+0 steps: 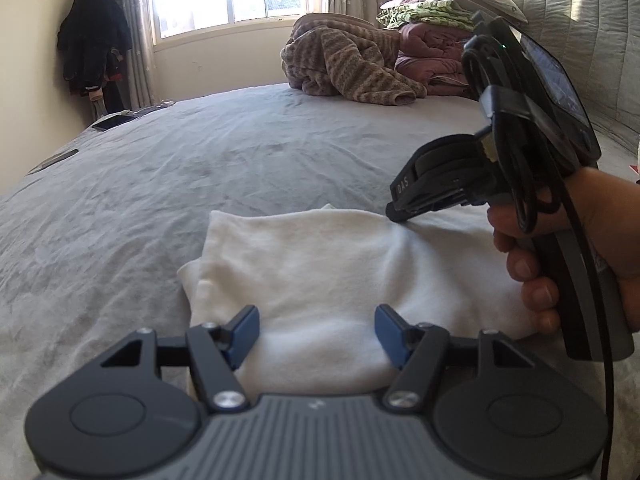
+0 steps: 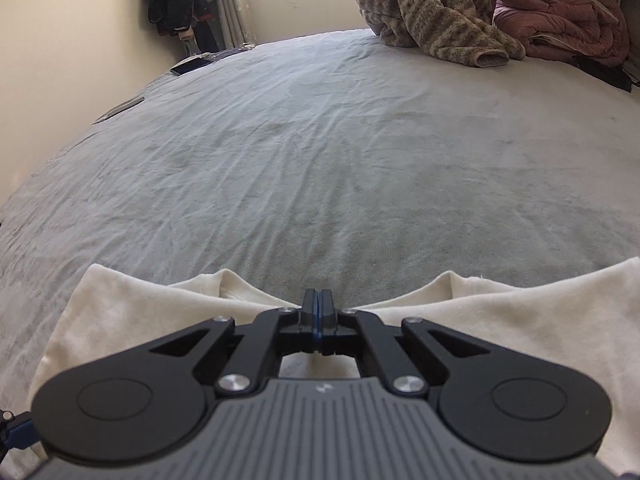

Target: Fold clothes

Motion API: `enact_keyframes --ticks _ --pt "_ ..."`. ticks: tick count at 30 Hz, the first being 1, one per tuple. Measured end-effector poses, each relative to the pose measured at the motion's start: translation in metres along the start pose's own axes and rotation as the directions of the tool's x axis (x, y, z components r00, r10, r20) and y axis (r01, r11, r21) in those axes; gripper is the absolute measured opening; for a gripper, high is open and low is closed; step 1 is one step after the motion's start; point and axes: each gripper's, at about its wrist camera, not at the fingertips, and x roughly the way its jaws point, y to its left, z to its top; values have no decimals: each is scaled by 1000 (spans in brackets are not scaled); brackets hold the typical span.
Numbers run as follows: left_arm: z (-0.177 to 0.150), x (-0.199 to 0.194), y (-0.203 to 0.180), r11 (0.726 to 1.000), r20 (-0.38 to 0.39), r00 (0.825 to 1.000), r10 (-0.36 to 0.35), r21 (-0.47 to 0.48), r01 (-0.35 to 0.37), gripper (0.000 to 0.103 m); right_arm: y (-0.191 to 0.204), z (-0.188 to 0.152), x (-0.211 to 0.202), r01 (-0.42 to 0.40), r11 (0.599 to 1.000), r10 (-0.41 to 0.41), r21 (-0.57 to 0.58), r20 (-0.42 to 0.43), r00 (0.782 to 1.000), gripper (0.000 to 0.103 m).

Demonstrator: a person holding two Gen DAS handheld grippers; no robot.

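Note:
A white garment (image 1: 340, 272) lies folded on the grey bed sheet (image 1: 200, 168). My left gripper (image 1: 316, 330) is open, its blue pads apart over the garment's near edge. My right gripper (image 1: 394, 213) comes in from the right, held by a hand, with its tip pressed on the garment's far edge. In the right wrist view my right gripper (image 2: 318, 302) is shut, with the garment (image 2: 500, 320) beneath it and a fold dipping at its tip. Whether cloth is pinched between the pads does not show.
A striped brown blanket (image 1: 348, 68) and a stack of folded quilts and pillows (image 1: 432, 36) lie at the bed's far right. A padded headboard (image 1: 580, 40) stands at the right. Dark clothes (image 1: 94, 40) hang in the far left corner. A phone (image 1: 114, 122) lies near the bed's left edge.

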Motion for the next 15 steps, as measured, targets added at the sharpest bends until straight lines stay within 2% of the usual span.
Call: enact_keyframes --ticks 3,4,5,8,11,15 --pt "4 -4 12 997 1 1000 -28 -72 28 65 0 -2 -15 -7 1000 7 7 33 999 0" --pt "6 -7 17 995 12 999 -29 -100 31 65 -1 -5 -27 -18 1000 17 15 64 998 11" --pt "8 -11 22 992 24 999 -30 -125 33 65 -1 -9 -40 -27 999 25 21 95 995 15" --pt "11 -14 29 988 34 999 -19 -150 23 65 4 -27 -66 -27 1000 25 14 131 991 15" --pt "8 -3 30 987 -11 1000 -24 -160 22 65 10 -48 -78 -30 999 29 12 112 993 15" --pt "6 -2 24 992 -12 1000 -1 -122 -1 65 16 -74 -89 -21 1000 19 13 102 995 15"
